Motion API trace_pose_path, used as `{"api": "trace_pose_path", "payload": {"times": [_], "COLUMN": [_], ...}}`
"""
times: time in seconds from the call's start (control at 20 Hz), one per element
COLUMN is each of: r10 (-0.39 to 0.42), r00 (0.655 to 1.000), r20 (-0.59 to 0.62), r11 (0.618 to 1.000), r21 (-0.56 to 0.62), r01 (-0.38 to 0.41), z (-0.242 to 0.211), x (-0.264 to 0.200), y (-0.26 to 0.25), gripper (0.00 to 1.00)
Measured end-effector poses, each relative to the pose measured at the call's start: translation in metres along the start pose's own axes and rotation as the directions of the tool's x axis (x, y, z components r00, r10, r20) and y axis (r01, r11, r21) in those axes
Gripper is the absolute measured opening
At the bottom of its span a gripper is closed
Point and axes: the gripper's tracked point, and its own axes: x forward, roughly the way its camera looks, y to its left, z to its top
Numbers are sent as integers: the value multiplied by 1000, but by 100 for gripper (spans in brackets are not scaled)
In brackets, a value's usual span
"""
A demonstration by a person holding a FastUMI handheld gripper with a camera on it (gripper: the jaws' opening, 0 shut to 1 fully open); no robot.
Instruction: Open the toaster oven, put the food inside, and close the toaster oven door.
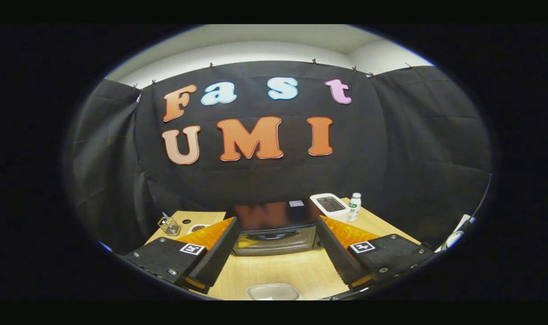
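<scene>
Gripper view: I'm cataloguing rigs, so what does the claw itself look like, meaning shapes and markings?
The claw has two long wedge-shaped fingers with finely ribbed inner faces. Each is mounted on a flat, dark, textured block fastened with visible screws. Each block carries a square black-and-white fiducial marker. No cables are visible.

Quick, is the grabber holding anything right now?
Gripper: open, holding nothing. Its fingers are spread wide above the table, with the toaster oven beyond them, door shut.
</scene>
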Motion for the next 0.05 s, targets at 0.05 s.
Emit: {"api": "trace_pose_path", "payload": {"times": [0.05], "r10": [-7], "r00": [1000], "r20": [0], "r11": [1000], "r21": [-2], "r01": [7], "z": [0], "x": [-3], "y": [-2], "gripper": [100]}}
